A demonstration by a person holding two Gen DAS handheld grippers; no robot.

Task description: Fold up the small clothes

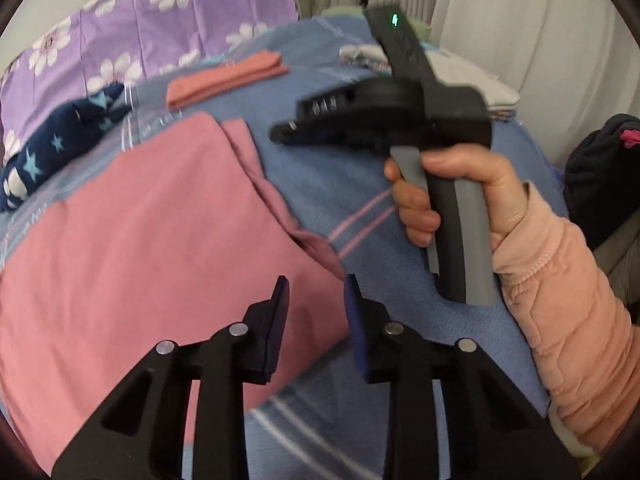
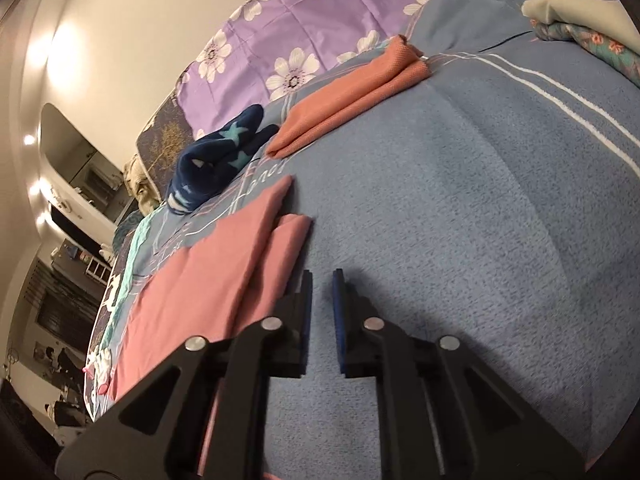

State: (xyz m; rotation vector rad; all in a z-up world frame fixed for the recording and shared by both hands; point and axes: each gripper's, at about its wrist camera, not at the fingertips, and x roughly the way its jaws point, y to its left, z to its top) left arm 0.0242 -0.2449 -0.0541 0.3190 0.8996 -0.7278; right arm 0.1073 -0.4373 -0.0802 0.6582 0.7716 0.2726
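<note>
The left gripper (image 1: 316, 284) hangs over the bed with its two black fingers a little apart, and nothing is between them. Its tips sit right above the side edge of the pink garment (image 1: 152, 248), near a small rumpled corner. The right gripper (image 2: 322, 276) is only a tiny bit open and it holds nothing too. Its tips hang low over the bare blue blanket (image 2: 460, 208), just beside the pink garment's edge. In the left camera's view you can see the right hand (image 1: 448, 196) in a puffy peach sleeve (image 1: 560, 300) wrapped around the handle. To do this step well, I think each gripper should come down on the pink edge, pinch only the top layer, and lift both ends together so the cloth folds over flat. The rumpled corner may need a small tug first, or the fold could come out lumpy. The pink garment lies spread wide and mostly smooth on the blanket, with one part already turned over along its side. It looks soft, thin and floppy. Farther back sit a folded orange cloth (image 2: 352, 96) and dark blue socks with stars (image 2: 218, 152), near a purple flowered sheet (image 2: 320, 20).
</note>
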